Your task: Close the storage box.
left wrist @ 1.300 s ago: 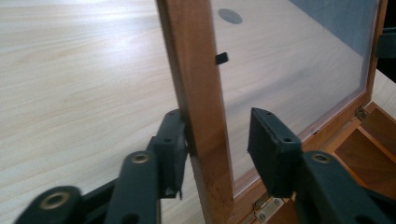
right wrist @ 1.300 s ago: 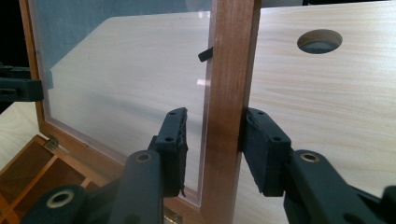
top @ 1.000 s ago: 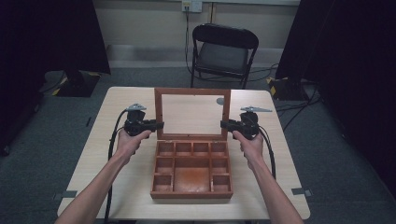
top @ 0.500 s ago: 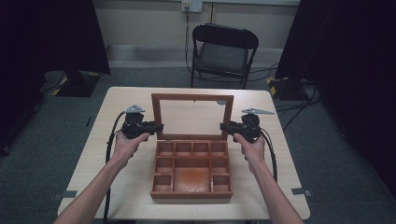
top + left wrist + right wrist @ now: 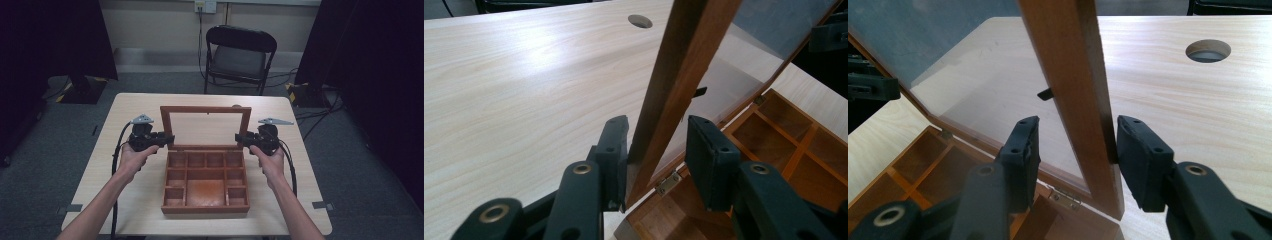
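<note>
High view: wooden box (image 5: 205, 186) at centre of pale surface (image 5: 125, 135), lid (image 5: 205, 127) raised, leaning back past upright, glass pane framed in wood. Compartments inside look empty. Folding chair (image 5: 239, 56) beyond far edge of surface.

Left tool (image 5: 167, 139) at left side rail of lid, right tool (image 5: 241, 138) at right side rail, each held in a hand, cables trailing back toward person.

Left gripper view: left tool (image 5: 656, 155) spread, jaws straddling left rail low down near hinge (image 5: 668, 183). One jaw touching or just beside wood; other jaw clearly apart from it. Not pinching.

Right gripper view: right tool (image 5: 1075, 152) spread too, jaws either side of right rail, a second hinge (image 5: 1066, 196) just below. Outer jaw touching or just beside wood, inner jaw apart, on the glass side. No grip.

Risks, judged from this:
- Lid unclamped on both sides; could swing freely, dropping forward onto box or falling further back and straining hinges.
- Inner jaws sit beside glass; closing carelessly could press pane rather than wood.
- Hold so near hinges gives little leverage; uneven push from two sides could twist frame.
- Box light, unsecured; could slide on surface.
</note>
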`<state>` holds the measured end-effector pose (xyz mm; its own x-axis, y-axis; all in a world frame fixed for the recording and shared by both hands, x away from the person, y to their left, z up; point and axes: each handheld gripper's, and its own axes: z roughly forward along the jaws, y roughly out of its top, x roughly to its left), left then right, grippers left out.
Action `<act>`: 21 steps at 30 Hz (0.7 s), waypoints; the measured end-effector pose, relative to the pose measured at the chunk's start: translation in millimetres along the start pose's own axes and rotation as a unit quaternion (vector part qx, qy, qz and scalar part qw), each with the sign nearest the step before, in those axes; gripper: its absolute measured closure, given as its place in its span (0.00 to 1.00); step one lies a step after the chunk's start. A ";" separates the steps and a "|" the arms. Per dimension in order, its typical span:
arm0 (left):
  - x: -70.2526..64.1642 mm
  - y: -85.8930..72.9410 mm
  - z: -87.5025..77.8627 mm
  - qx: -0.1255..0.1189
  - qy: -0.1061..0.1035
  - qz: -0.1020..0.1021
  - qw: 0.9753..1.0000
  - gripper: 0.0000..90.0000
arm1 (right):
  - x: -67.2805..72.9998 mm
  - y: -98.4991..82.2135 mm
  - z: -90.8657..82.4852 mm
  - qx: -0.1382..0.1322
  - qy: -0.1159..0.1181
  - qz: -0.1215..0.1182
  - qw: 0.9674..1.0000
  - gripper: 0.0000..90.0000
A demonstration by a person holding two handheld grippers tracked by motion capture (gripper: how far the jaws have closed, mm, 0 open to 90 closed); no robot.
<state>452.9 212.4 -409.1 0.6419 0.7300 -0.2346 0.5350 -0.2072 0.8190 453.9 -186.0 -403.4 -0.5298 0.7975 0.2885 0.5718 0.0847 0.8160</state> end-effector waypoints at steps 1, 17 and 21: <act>-0.3 0.1 -0.8 0.004 0.002 0.006 1.000 0.68 | 0.3 -0.4 -0.6 0.000 0.001 -0.001 1.000 0.58; -2.9 -4.0 -8.3 0.006 -0.013 0.000 1.000 0.66 | -0.6 -9.4 -6.5 0.027 0.010 0.013 0.999 0.51; -5.5 -6.5 -10.4 0.006 -0.014 0.004 1.000 0.64 | 1.8 -10.8 -10.9 0.025 0.008 0.014 1.000 0.49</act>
<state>440.2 216.5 -407.7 0.6607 0.7102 -0.2431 0.5362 -0.2199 0.8150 440.0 -192.0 -406.2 -0.5225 0.7907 0.3192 0.6169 0.0921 0.7816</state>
